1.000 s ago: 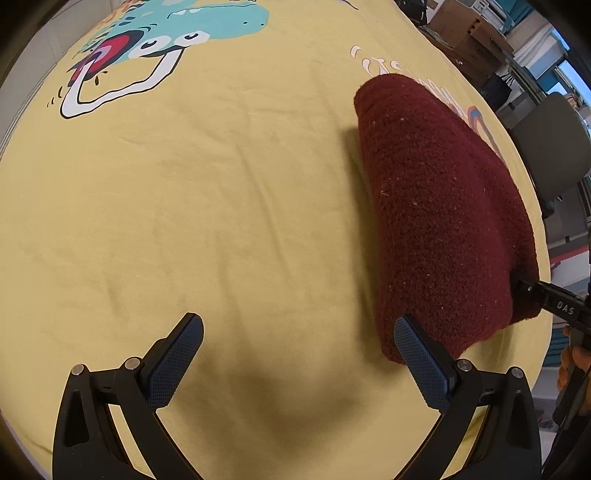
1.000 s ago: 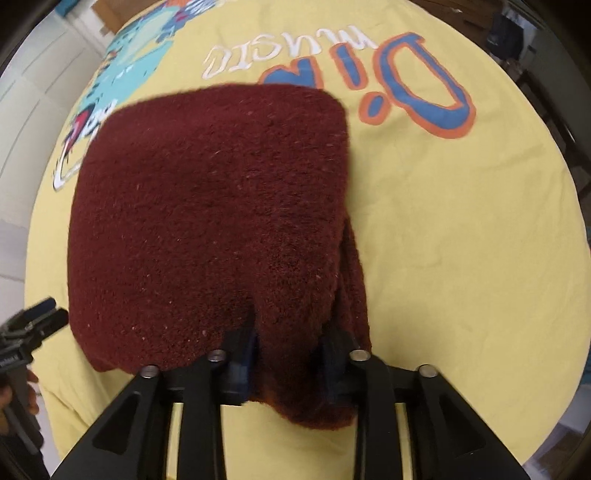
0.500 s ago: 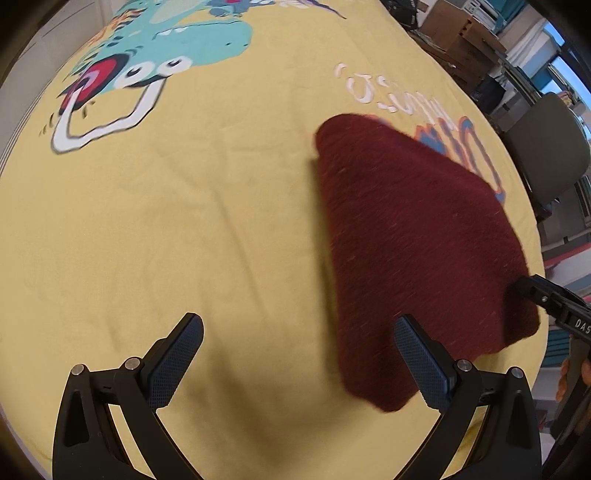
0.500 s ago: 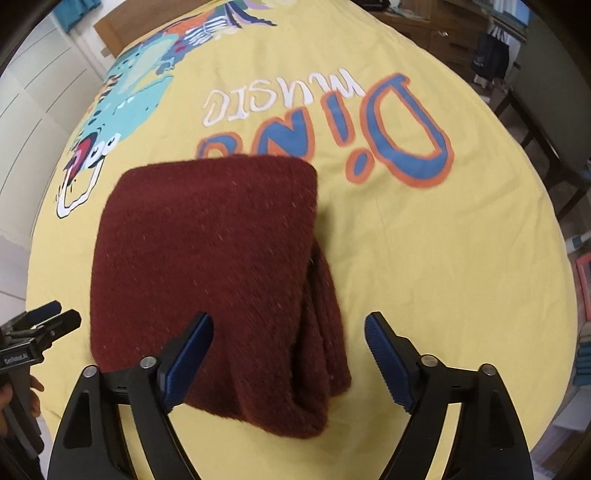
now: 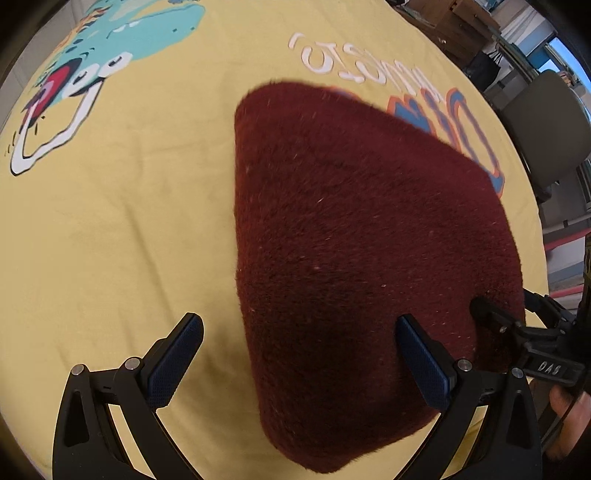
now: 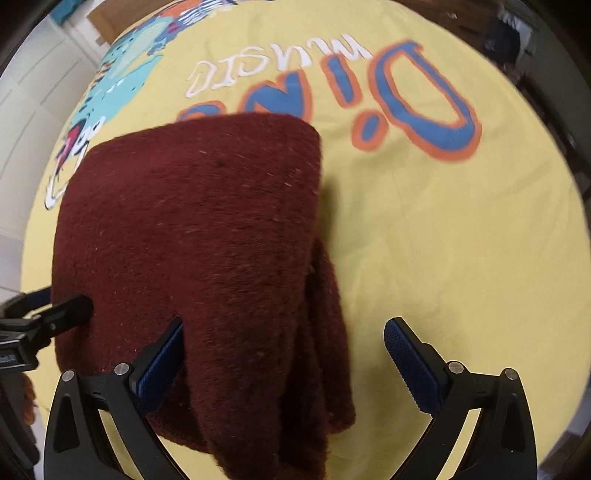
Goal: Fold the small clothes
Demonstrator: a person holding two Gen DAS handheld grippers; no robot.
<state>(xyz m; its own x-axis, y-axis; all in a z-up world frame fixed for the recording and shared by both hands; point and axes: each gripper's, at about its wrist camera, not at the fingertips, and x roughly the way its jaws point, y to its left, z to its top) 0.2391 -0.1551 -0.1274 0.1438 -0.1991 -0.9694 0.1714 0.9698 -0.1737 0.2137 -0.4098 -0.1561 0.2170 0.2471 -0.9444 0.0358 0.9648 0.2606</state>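
A folded dark red fleece garment [image 5: 354, 236] lies on the yellow printed cloth [image 5: 110, 221]. It also shows in the right wrist view [image 6: 207, 236], with loose layers bunched at its right side. My left gripper [image 5: 301, 363] is open, its jaws astride the garment's near left edge. My right gripper [image 6: 284, 363] is open, its jaws astride the garment's near right part. The right gripper's fingers [image 5: 495, 317] touch the garment's right edge in the left wrist view. The left gripper's fingers [image 6: 70, 310] touch its left edge in the right wrist view.
The yellow cloth carries a teal dinosaur print [image 5: 122, 55] at the far left and blue-orange lettering [image 6: 406, 92] beyond the garment. A grey chair [image 5: 546, 125] and cardboard boxes [image 5: 454, 18] stand past the table's right edge.
My right gripper let go of the garment and opened. The garment dropped flat onto the cloth. Both grippers have since moved in closer over its near edge.
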